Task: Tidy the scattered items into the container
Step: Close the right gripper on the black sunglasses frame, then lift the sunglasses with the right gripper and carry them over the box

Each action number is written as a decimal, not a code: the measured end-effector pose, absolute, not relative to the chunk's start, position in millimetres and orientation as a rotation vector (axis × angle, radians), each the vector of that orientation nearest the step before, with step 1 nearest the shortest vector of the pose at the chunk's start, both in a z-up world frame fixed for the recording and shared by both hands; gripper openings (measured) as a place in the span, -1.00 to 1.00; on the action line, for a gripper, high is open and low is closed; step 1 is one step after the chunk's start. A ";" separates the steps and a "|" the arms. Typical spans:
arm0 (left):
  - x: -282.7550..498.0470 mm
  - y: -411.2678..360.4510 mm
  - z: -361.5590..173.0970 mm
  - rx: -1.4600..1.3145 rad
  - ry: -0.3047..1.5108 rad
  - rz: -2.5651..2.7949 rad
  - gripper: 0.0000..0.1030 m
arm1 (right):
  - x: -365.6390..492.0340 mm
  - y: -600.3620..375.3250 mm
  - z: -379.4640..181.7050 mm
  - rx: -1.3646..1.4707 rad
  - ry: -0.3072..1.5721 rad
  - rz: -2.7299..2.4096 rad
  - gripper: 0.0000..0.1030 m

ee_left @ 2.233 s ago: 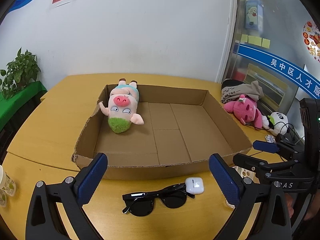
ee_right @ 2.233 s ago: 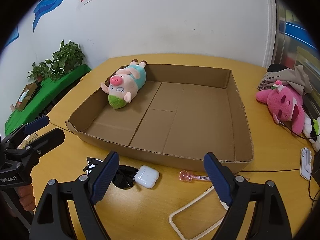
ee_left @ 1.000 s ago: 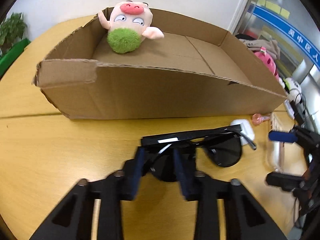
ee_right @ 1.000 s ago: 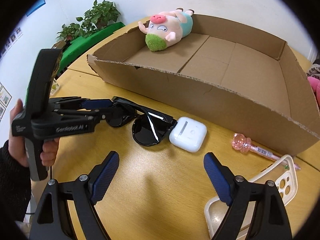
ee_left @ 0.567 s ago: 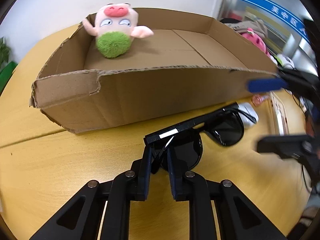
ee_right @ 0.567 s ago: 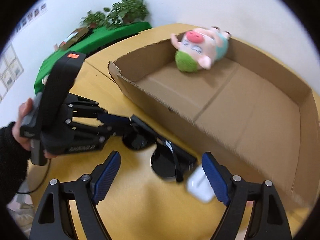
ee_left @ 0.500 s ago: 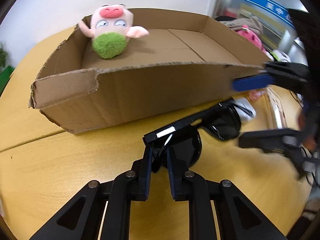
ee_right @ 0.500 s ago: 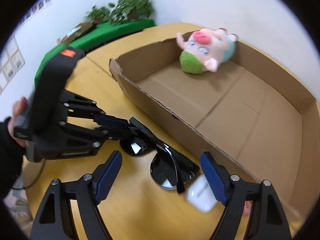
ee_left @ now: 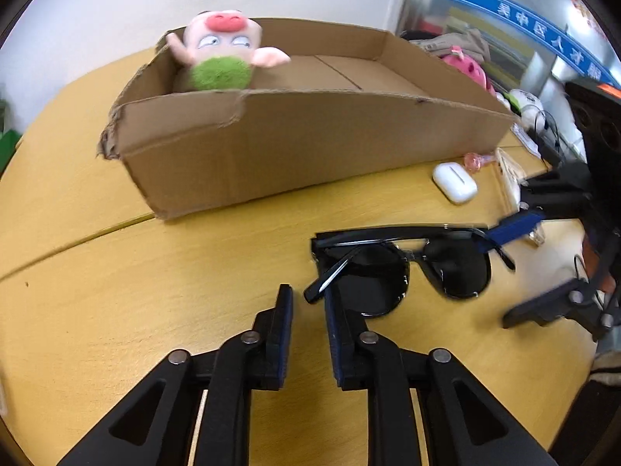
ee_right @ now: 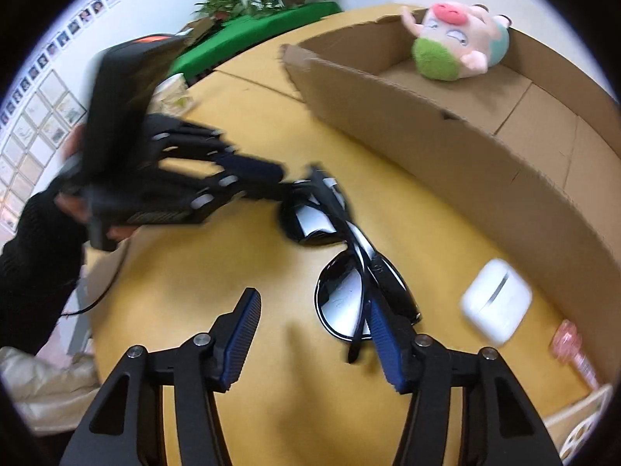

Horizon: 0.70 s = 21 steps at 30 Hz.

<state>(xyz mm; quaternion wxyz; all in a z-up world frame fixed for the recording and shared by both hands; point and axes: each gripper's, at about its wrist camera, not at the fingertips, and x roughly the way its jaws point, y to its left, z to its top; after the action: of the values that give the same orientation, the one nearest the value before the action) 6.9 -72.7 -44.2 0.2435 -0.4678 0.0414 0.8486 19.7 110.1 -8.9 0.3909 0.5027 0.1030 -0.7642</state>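
Observation:
Black sunglasses [ee_left: 403, 268] lie on the wooden table in front of the cardboard box [ee_left: 310, 139]. My left gripper [ee_left: 308, 303] has its jaws slightly apart, and the folded temple tip sits just ahead of the gap, free of the pads. My right gripper [ee_right: 314, 334] is open, its right pad against the near lens of the sunglasses [ee_right: 349, 295]. A plush pig [ee_left: 223, 58] lies in the box's far corner; it also shows in the right wrist view [ee_right: 458, 42]. A white earbud case [ee_left: 454, 182] sits by the box wall.
A pink pen [ee_right: 574, 353] and a clear phone case [ee_right: 582, 431] lie right of the earbud case [ee_right: 496, 303]. Pink and white plush toys [ee_left: 473, 73] and cables lie beyond the box. A green-covered stand with plants [ee_right: 268, 11] is at the table's far left.
My left gripper has let go of the sunglasses, opened a little and drawn back to their left end. My right gripper has come down over the right lens, jaws narrower than before.

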 end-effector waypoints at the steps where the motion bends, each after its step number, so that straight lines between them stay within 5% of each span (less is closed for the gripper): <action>1: 5.8 -74.2 -43.9 -1.284 0.091 2.323 -0.65 | 22.5 111.0 -3.9 1.261 0.258 -1.953 0.07; 11: 16.6 -89.6 -39.0 -1.307 -0.275 2.317 -0.42 | -7.6 96.7 -12.1 1.308 0.343 -2.037 0.03; 14: 21.0 -86.8 -46.1 -1.348 -0.393 2.269 -0.42 | -14.7 89.5 -28.2 1.368 0.280 -2.045 -0.54; 16: 21.7 -83.0 -51.6 -1.384 -0.454 2.228 -0.42 | -12.7 90.3 -27.8 1.369 0.237 -2.058 -0.75; 21: 18.4 -75.5 -56.8 -1.405 -0.619 2.157 -0.43 | -9.9 92.2 -29.5 1.372 0.216 -2.085 -0.81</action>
<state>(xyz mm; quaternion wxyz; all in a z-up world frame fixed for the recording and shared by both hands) 18.4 -75.5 -56.8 0.2445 -0.5145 -0.2266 0.7901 -9.9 92.2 -29.5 0.3128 0.5200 0.0818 -0.7906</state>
